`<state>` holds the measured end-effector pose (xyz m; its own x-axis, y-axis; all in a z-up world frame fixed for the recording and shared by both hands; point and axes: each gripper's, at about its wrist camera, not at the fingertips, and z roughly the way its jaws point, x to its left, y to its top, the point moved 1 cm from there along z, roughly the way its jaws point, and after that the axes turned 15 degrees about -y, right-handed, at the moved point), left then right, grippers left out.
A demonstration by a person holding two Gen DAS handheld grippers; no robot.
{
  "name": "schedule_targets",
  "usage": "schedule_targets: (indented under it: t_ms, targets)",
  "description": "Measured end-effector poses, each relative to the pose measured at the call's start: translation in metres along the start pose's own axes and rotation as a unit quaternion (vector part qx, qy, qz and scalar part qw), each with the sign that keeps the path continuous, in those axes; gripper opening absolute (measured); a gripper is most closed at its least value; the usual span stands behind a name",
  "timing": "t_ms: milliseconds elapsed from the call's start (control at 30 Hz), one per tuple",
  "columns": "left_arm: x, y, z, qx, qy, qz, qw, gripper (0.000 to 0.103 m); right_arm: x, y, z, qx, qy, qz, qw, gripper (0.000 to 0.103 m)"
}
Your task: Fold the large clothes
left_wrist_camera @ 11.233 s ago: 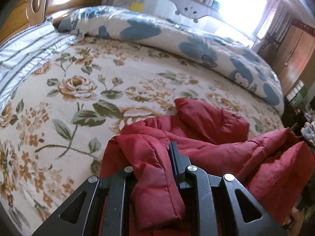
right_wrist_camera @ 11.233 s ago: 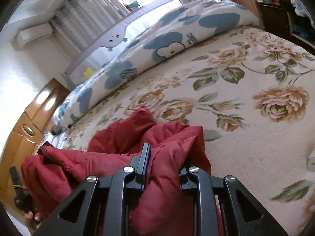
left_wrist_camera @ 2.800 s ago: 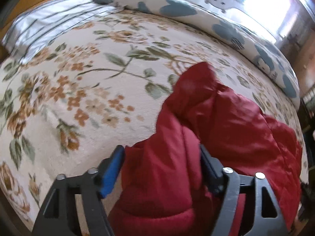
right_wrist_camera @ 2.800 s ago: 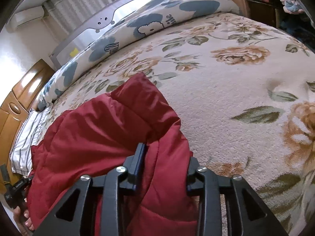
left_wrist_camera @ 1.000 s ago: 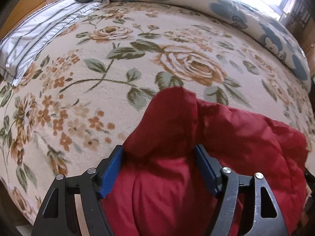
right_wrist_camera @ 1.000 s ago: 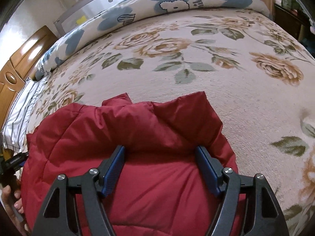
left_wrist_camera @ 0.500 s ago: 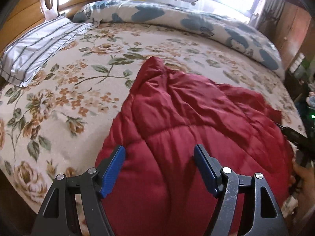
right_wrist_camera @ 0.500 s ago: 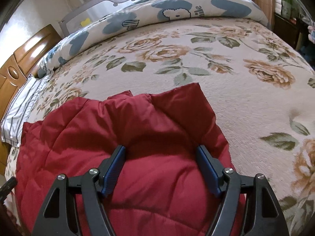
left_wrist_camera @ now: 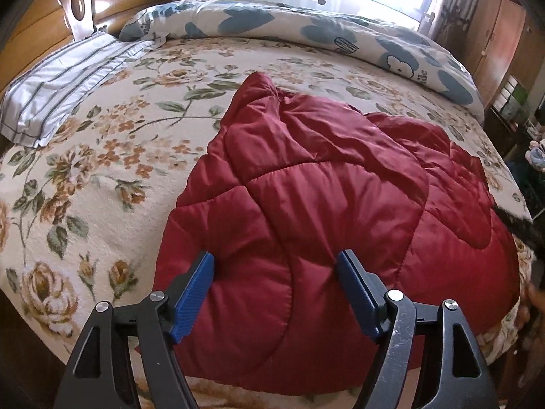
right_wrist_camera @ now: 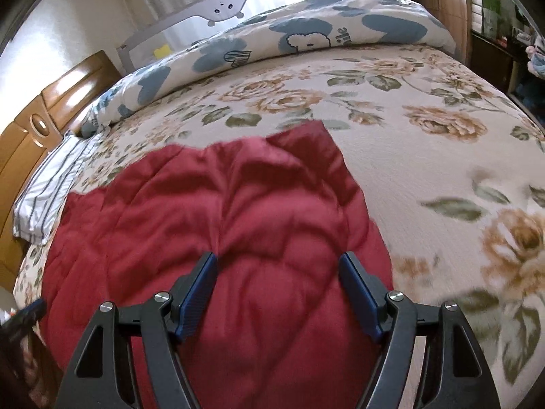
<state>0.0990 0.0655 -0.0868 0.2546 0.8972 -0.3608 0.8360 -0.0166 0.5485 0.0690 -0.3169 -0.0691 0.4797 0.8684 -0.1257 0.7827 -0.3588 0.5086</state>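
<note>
The left gripper (left_wrist_camera: 276, 293) hangs released at the bottom centre of its frame, blue pads spread wide with only air between them, above the near edge of the red jacket (left_wrist_camera: 323, 197). Nothing is pinched, so the jacket keeps its shape by its own weight. The right gripper (right_wrist_camera: 277, 293) is likewise spread and empty, low in its frame over the jacket's (right_wrist_camera: 218, 211) other end; this view is slightly blurred.

The jacket lies as a bulky, doubled-over pad in the lower middle of both frames, on the near part of the bed (left_wrist_camera: 102, 143), close to the edge. A puffed corner sticks up at its far side, toward frame centre, so the fold looks loose rather than pressed flat. Lying near the edge probably keeps it within easy reach of both grippers.

Beyond, a striped pillow (left_wrist_camera: 61, 81) sits at upper left and a blue-patterned duvet (left_wrist_camera: 306, 30) runs across the top, well apart from the jacket.
</note>
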Motion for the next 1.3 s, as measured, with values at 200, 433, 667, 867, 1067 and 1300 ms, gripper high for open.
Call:
schedule_targets:
  t_ms: [200, 433, 667, 867, 1067, 1300]
  targets:
    - [-0.001, -0.004, -0.003, -0.008, 0.006, 0.002, 0.9999, 0.075, -0.005, -0.045, -0.028, -0.004, 0.009, -0.009, 1.0, 0.075]
    - [-0.017, -0.023, -0.023, -0.009, 0.002, 0.018, 0.9998, 0.075, -0.008, -0.077, -0.049, -0.006, 0.006, -0.015, 1.0, 0.077]
    - [-0.025, -0.034, -0.032, -0.004, -0.001, 0.021, 0.9998, 0.075, 0.005, -0.088, -0.065, -0.014, 0.004, -0.033, 0.999, 0.079]
    - [-0.044, -0.036, -0.029, 0.007, -0.009, 0.037, 0.9993, 0.077, 0.031, -0.094, -0.073, -0.022, 0.02, -0.065, 0.997, 0.079]
    - [-0.061, -0.036, -0.02, 0.017, 0.004, 0.052, 0.9985, 0.085, 0.051, -0.092, -0.071, -0.029, 0.023, -0.09, 0.995, 0.079]
    - [-0.063, -0.028, -0.011, 0.023, 0.002, 0.043, 0.9988, 0.09, 0.067, -0.086, -0.069, -0.039, 0.024, -0.1, 0.994, 0.081]
